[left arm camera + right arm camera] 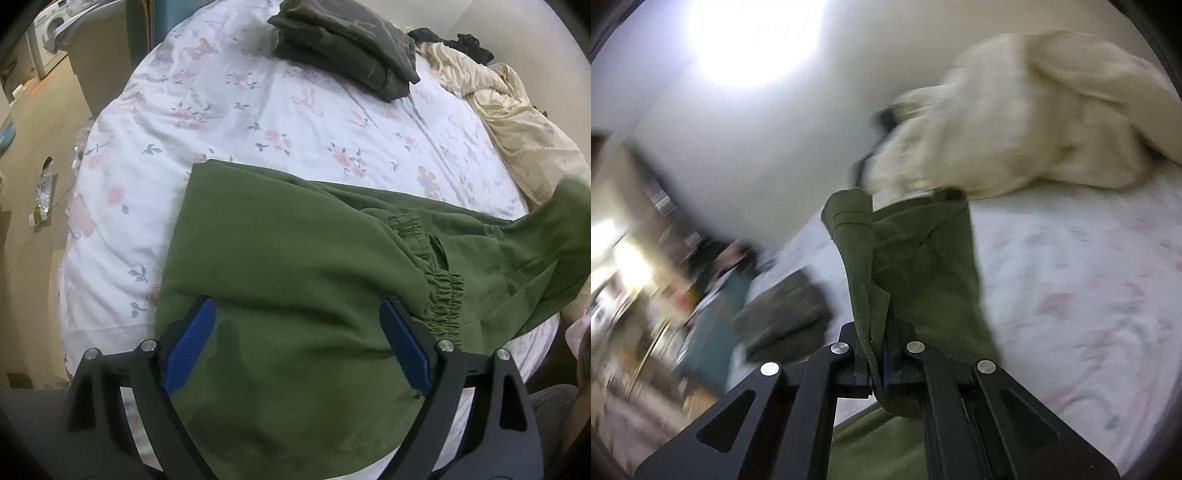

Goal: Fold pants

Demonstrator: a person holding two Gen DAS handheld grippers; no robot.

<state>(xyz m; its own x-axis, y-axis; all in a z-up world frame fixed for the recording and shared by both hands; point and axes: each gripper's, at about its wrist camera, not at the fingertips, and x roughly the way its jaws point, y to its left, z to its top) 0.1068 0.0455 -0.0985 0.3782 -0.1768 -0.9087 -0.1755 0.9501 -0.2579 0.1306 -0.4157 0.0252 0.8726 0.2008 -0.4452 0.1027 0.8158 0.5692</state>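
Observation:
Green pants (295, 273) lie on the bed's white floral sheet (229, 110), folded over, with the elastic waistband (443, 295) at the right. My left gripper (295, 314) is open just above the folded cloth, its blue pads (192, 343) spread wide with nothing between them. My right gripper (882, 332) is shut on the pants (916, 266), holding a leg end lifted off the bed; that lifted cloth also shows at the right edge of the left wrist view (569, 206). The right wrist view is blurred by motion.
A folded dark grey-green garment (347, 44) lies at the far side of the bed, also in the right wrist view (786, 314). A crumpled cream blanket (517, 122) is heaped at the right. The floor with litter (44, 199) lies beyond the bed's left edge.

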